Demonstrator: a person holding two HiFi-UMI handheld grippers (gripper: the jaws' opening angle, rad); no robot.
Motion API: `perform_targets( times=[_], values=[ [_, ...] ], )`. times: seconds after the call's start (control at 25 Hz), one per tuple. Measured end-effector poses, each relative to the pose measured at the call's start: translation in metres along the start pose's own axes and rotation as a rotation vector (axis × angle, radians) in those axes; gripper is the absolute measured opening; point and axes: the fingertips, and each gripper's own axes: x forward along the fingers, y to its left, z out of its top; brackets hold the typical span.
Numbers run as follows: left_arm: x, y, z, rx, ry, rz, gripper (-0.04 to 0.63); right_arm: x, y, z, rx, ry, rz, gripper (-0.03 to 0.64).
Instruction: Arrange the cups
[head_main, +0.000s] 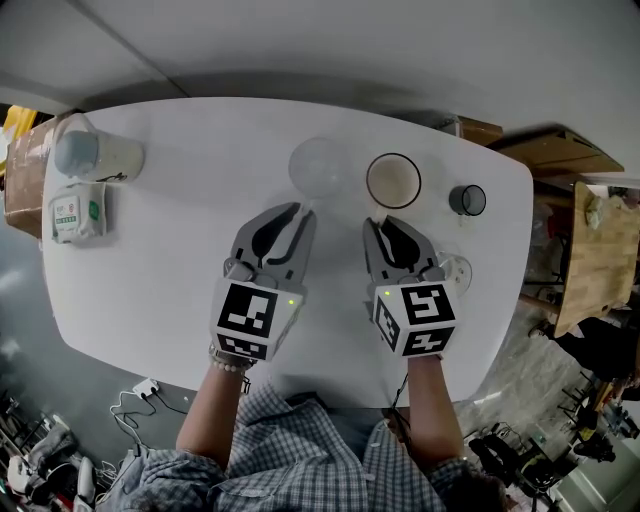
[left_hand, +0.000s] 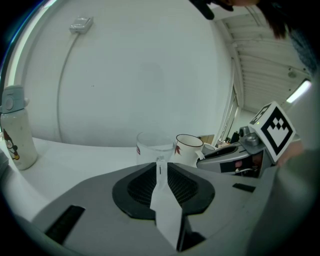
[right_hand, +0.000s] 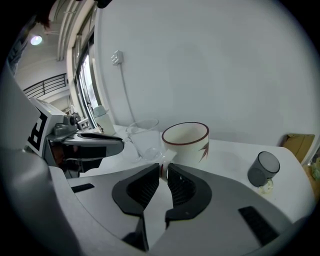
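Left gripper (head_main: 297, 210): clenched, empty; clear glass (head_main: 318, 165) at its 12 o'clock.
Right gripper (head_main: 382, 222): grasping mug (head_main: 393, 181) by the handle (mug on desk (head_main: 200, 140)).
Dark cup (head_main: 467, 200): mug's 3 o'clock.

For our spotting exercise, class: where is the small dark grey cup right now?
In the head view, the small dark grey cup stands far right on the table, just right of the white mug.
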Motion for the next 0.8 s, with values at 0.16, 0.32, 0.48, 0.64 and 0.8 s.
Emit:
perform_targets(
  times=[0.16, 0.32, 0.48, 0.64, 0.8],
  values=[
    [0.000, 0.000, 0.000, 0.000, -0.001, 0.001, 0.055, -0.003, -0.009, -0.005, -0.010, 0.018, -0.061, 0.063],
    [0.001, 0.000, 0.000, 0.001, -0.001, 0.001, 0.055, -0.005, -0.020, -0.006, -0.127, 0.046, -0.206, 0.065],
    [0.000, 0.000, 0.000, 0.002, -0.001, 0.002, 0.055, -0.006, -0.021, -0.006, -0.121, 0.053, -0.247, 0.069],
    [-0.001, 0.000, 0.000, 0.003, -0.001, 0.000, 0.055, -0.005, -0.023, -0.001, -0.100, 0.030, -0.268, 0.071],
    [0.000, 0.001, 0.000, 0.002, -0.003, 0.001, 0.055, -0.003, -0.024, 0.001, -0.060, 0.013, -0.262, 0.071]
  ],
)
